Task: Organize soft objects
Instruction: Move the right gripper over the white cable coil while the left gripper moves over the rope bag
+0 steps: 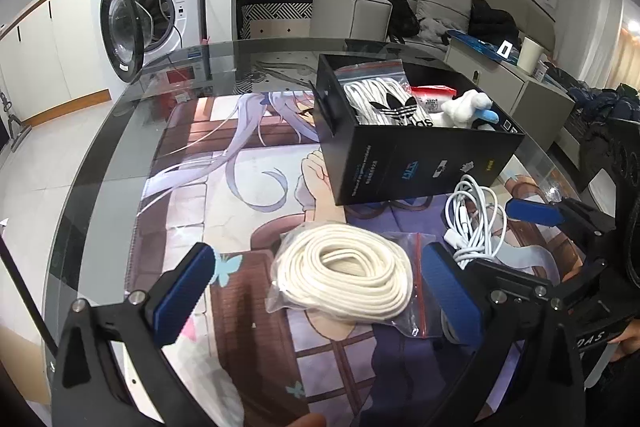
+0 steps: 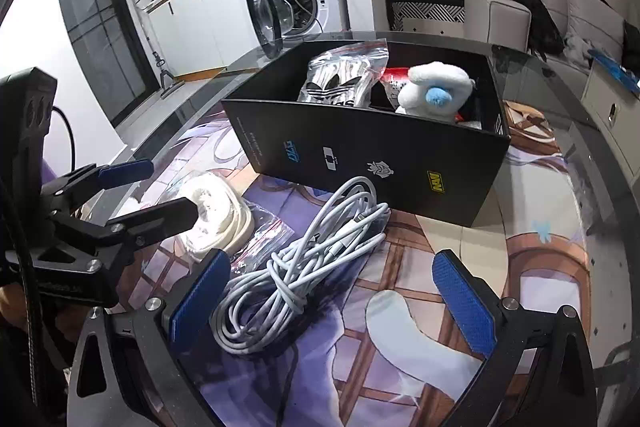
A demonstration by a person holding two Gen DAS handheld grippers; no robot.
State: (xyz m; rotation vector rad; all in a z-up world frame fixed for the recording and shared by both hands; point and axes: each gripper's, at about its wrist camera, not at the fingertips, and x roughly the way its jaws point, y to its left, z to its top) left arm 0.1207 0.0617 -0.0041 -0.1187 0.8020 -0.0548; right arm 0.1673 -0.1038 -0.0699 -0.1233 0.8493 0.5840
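- Soft objects are what this job sorts, and the black box (image 1: pixel 416 163) is their home; it sits on the printed mat (image 1: pixel 224 195) of the glass table (image 1: pixel 96 163), at about 1 o'clock from the left gripper (image 1: pixel 320 291) and 12 o'clock from the right gripper (image 2: pixel 332 299).
- Inside the box already lie a bagged white item with a trefoil logo (image 1: pixel 384 99), a red packet (image 1: pixel 434 91) and a white plush toy (image 2: pixel 436 87).
- Outside it, two things remain: the bagged coil of cream rope (image 1: pixel 344 271) and the bundle of white cable (image 2: pixel 296 267).
- The rope coil lies flat at 12 o'clock from the left gripper, between its blue pads (image 1: pixel 184 291), which stand wide apart and touch nothing; its oval runs roughly 10 to 4 o'clock.
- The cable bundle lies at 11 o'clock from the right gripper, close to the left-hand pad, long axis from 7 to 1 o'clock; those jaws too are spread and empty.
- Judging by this, the left gripper is nearer the rope and the right nearer the cable; each needs a short drop, then a carry toward the box.
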